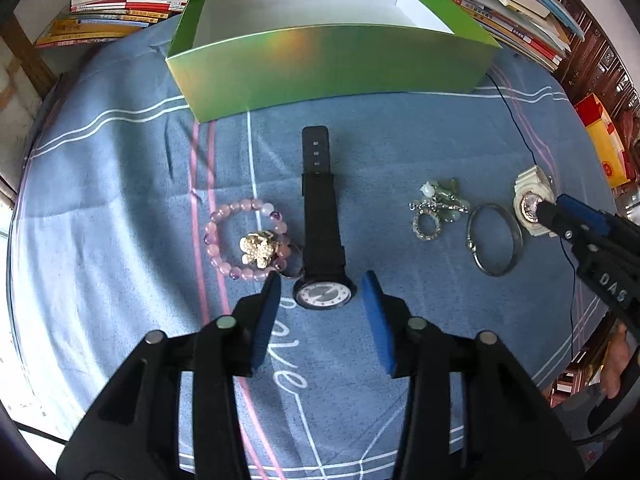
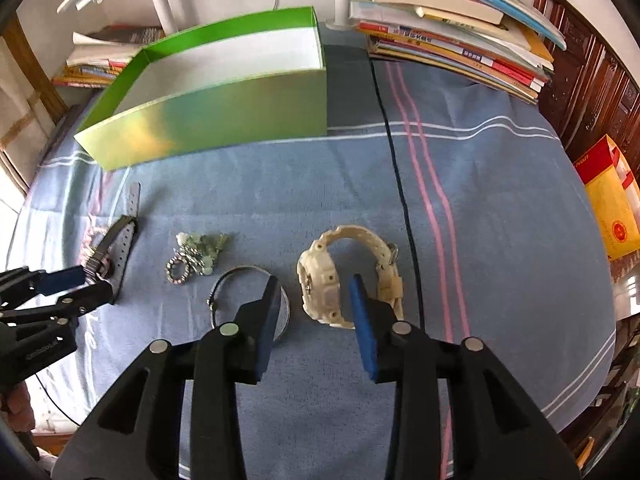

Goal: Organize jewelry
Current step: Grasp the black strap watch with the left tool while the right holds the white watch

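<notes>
Jewelry lies in a row on the blue striped cloth covering the tabletop: a pink bead bracelet (image 1: 245, 239) with a gold charm, a black watch (image 1: 323, 240) with a pale round dial, a jade-and-silver cluster (image 1: 436, 210), a silver bangle (image 1: 495, 240) and a cream watch (image 2: 348, 276). At twelve o'clock stands an open green box (image 1: 332, 56), white inside. Script on the cloth is only partly legible. Left tongs (image 1: 322, 292) hang open around the black watch's dial; right tongs (image 2: 314, 300) spread open about the cream watch's case.
</notes>
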